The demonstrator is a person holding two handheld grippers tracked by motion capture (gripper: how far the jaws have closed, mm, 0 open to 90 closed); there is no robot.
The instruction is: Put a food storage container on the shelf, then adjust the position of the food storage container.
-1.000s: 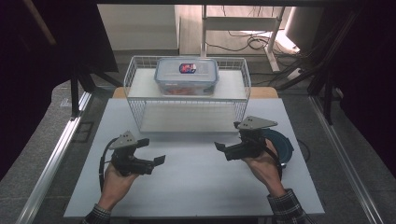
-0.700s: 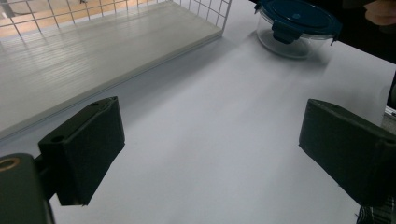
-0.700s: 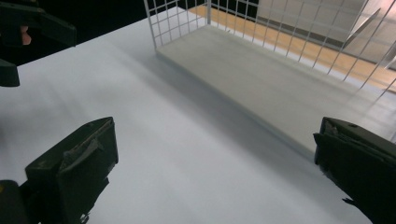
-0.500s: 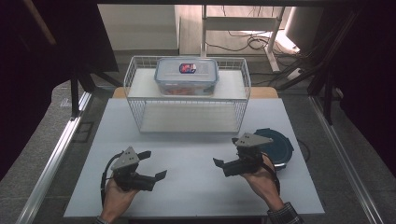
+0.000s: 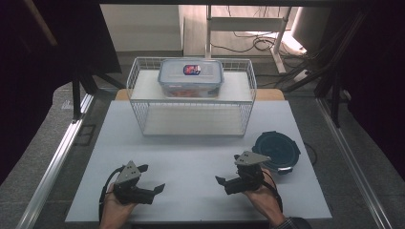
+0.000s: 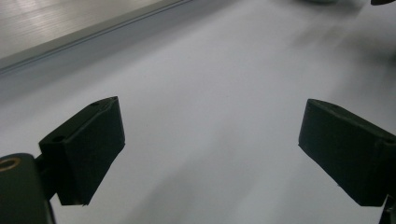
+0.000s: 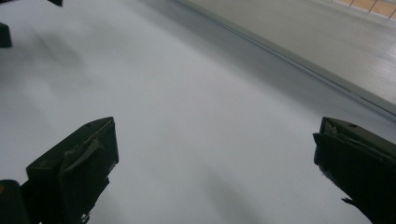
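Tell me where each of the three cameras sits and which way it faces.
High view: above the person's side, facing forward and down on the white table, wire basket and lidded container; both hands, left gripper, right gripper.
Left gripper view: rides the left gripper, facing low across the table; open jaws.
Right gripper view: rides the right gripper, likewise; open jaws.
Shared: all show the table.

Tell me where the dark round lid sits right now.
In the high view, the dark round lid lies flat on the white table at its right side, just beyond the right gripper and in front of the wire basket's right corner.
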